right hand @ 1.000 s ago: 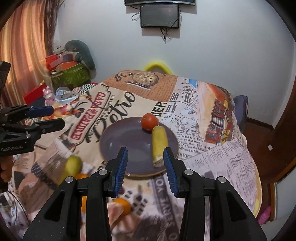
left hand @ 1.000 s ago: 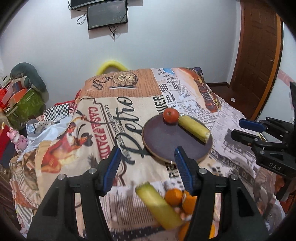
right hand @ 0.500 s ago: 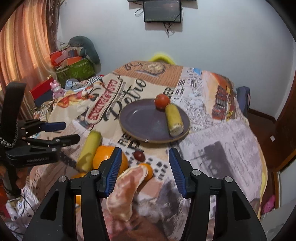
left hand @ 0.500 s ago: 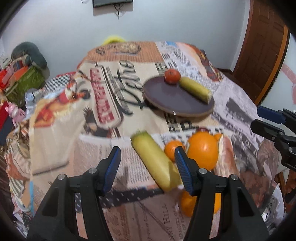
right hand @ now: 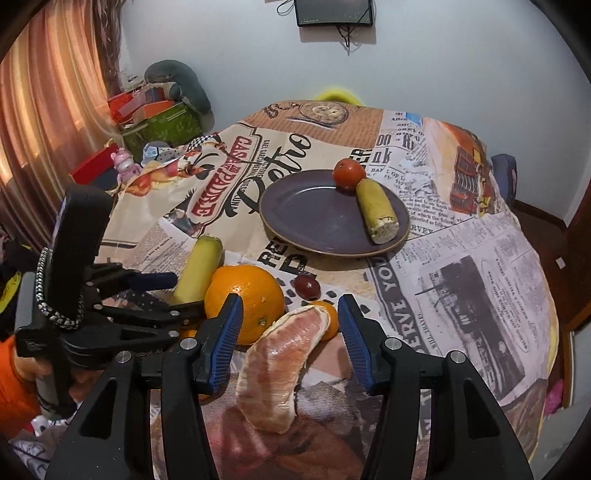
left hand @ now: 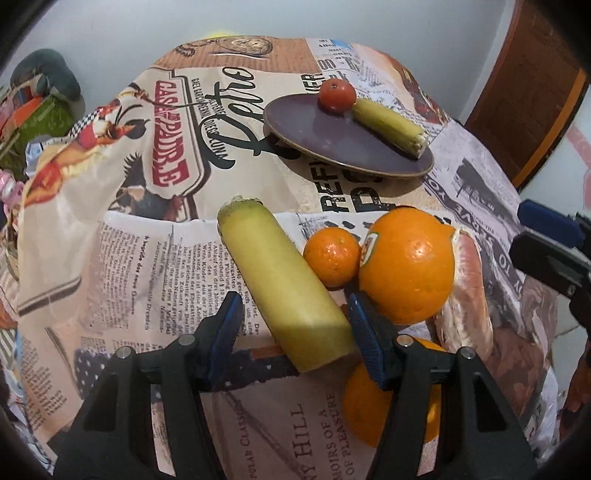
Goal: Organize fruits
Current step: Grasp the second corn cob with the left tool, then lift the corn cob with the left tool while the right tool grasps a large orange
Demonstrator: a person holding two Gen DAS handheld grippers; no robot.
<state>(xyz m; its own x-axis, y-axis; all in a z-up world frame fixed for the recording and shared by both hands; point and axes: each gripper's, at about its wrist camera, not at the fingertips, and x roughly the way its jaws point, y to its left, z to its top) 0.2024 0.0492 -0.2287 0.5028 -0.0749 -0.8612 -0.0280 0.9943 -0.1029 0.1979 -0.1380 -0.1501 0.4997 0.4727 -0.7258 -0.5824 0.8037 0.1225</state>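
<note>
A dark purple plate (left hand: 325, 140) (right hand: 314, 218) holds a red tomato (left hand: 337, 95) (right hand: 349, 173) and a yellow-green cut stalk piece (left hand: 389, 125) (right hand: 376, 210). Nearer lie a second stalk piece (left hand: 280, 284) (right hand: 199, 269), a big orange (left hand: 410, 269) (right hand: 243, 299), a small orange (left hand: 331, 256), another orange (left hand: 369, 402), a peeled pomelo segment (left hand: 467, 295) (right hand: 280, 365) and a dark grape (right hand: 306, 286). My left gripper (left hand: 295, 332) is open, its jaws either side of the near stalk piece. My right gripper (right hand: 290, 339) is open around the pomelo segment's upper end.
The table wears a newspaper-print cloth (left hand: 155, 229) (right hand: 461, 258). Boxes and a green bag (right hand: 159, 114) stand by the curtain at the left. A wooden door (left hand: 528, 88) is at the right. A wall screen (right hand: 334, 13) hangs behind.
Both grippers have moved down and closer to the fruit pile. The left one now straddles the near stalk piece; the right one now straddles the pomelo segment.
</note>
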